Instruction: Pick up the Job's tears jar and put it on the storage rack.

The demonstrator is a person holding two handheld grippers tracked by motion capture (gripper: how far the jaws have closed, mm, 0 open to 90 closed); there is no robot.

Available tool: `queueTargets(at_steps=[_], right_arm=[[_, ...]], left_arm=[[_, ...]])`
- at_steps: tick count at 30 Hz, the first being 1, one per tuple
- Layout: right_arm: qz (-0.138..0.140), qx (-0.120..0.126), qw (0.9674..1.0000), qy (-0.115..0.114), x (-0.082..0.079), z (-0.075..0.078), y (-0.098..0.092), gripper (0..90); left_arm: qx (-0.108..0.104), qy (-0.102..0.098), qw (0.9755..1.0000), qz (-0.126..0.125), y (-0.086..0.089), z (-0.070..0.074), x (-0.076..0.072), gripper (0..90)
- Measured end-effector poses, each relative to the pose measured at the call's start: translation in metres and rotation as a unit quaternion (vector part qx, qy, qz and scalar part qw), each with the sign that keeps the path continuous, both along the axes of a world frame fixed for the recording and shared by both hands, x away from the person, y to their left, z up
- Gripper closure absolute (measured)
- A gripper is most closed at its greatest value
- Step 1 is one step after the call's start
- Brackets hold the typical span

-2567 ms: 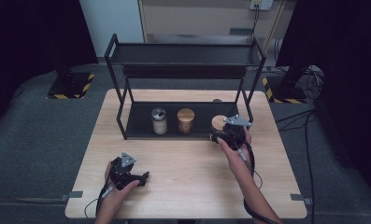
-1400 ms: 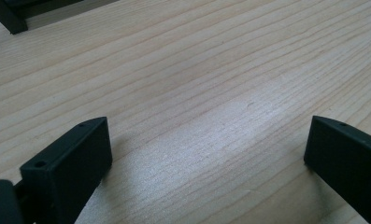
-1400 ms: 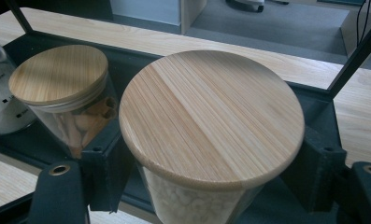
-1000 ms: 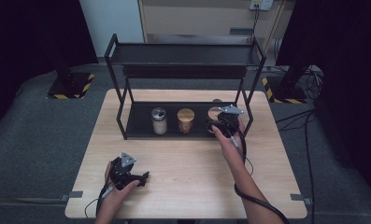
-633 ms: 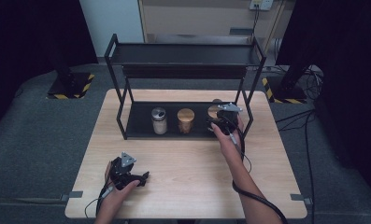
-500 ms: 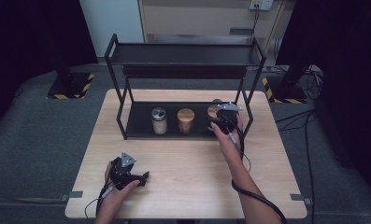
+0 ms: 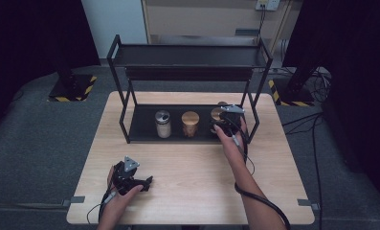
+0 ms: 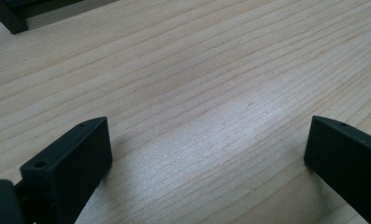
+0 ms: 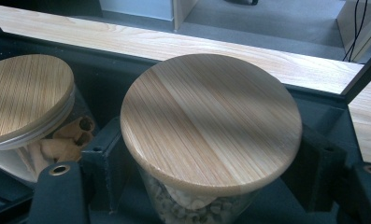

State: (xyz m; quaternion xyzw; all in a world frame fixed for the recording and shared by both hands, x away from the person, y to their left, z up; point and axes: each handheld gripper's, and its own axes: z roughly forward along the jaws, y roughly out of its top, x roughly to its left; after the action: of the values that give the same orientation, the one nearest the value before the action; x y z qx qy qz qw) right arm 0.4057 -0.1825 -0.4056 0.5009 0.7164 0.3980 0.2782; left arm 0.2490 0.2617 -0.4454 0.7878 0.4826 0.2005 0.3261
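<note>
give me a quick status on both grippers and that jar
Right gripper shut on wood-lidded jar, over rack's lower shelf. Left gripper open, idle on table. Second wood-lidded jar close beside.

Table [image 7: 187,191]: pale wood, matt, fine straight grain, soft sheen under the light.
Rack [image 7: 187,52]: black metal frame and shelves, matt.
Jar [image 9: 206,205] betw. right gripper [image 9: 206,154] jaws: clear glass, smooth; lid [image 9: 211,121] light wood, striped grain, satin.
Neighbour jar [image 9: 29,140]: clear glass w/ wood lid.
Third jar [image 7: 163,124]: glass, shiny metal-look cap.
Left gripper [image 8: 206,154] jaws: black plastic, matt.
Floor [image 7: 34,143]: grey, dull, carpet-like.
</note>
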Motion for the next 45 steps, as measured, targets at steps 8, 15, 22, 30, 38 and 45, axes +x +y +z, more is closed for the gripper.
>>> queueTargets(at_steps=[8, 15, 22, 30, 38, 45], right_arm=[[-0.001, 0.000, 1.0000, 0.005, 0.005, -0.006, 0.004, 26.0], [-0.004, -0.003, 1.0000, 0.008, 0.007, -0.010, 0.005, 26.0], [-0.003, -0.004, 0.9999, 0.009, 0.009, -0.011, 0.007, 26.0], [-0.005, -0.007, 0.9999, 0.010, 0.009, -0.012, 0.008, 26.0], [-0.004, -0.005, 1.0000, 0.005, 0.007, -0.016, 0.007, 25.9], [-0.005, -0.005, 1.0000, 0.003, 0.006, -0.017, 0.007, 25.9]], left_arm=[[0.000, 0.000, 1.0000, 0.000, 0.000, 0.000, 0.000, 0.0], [0.000, 0.000, 1.0000, 0.000, 0.000, 0.000, 0.000, 0.0], [0.000, 0.000, 1.0000, 0.000, 0.000, 0.000, 0.000, 0.0], [0.000, 0.000, 1.0000, 0.001, 0.000, 0.000, 0.000, 0.0], [0.000, -0.001, 1.0000, 0.001, 0.000, 0.000, -0.001, 0.0], [0.000, -0.001, 1.0000, 0.001, 0.000, 0.000, -0.001, 0.0]])
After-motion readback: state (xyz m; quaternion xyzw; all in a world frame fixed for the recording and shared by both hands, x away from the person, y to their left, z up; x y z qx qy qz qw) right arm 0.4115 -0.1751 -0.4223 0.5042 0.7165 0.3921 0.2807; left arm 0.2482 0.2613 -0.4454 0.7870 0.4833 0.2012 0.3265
